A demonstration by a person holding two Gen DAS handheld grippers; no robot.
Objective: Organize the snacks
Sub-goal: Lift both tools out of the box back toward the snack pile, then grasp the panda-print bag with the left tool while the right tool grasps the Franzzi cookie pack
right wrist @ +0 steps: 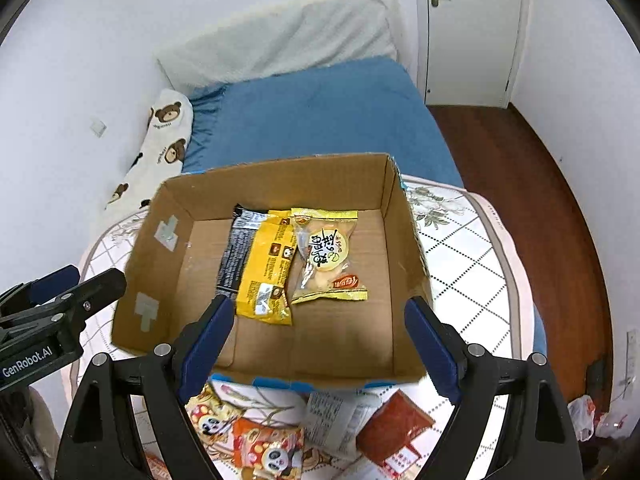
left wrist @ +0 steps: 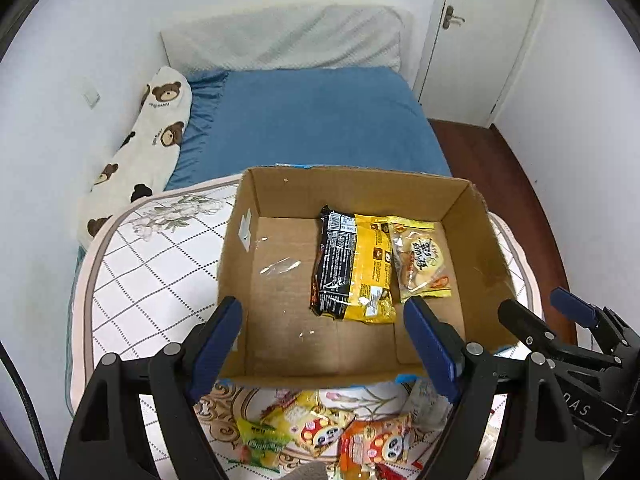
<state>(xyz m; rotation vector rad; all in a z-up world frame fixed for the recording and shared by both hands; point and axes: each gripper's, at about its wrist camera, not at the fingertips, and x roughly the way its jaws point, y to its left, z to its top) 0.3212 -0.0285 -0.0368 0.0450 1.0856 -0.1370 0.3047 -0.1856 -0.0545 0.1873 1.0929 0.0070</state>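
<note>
The bed with its blue sheet fills the upper half of both views, a bear-print pillow along its left edge and a white door at upper right. On the quilted, flower-printed cover in mid-frame sits the open cardboard box. Two snacks already lie on its floor, right of centre: a black-and-yellow packet and, touching and partly overlapping its right side, a clear-fronted yellow pastry pack.

The loose snacks wait along the bottom of the frames, just outside the box's near wall: panda-print packets, a green-and-yellow packet and a red packet.

The left gripper and right gripper both hang over the box with jaws spread wide, nothing between them.

The likely trouble is the near wall: it stands between the pile and the box floor, so a low carry could catch a packet on it or shove the light box across the soft cover. The overlapping packets could also come up two at a time, and the grippers are near enough to collide.
</note>
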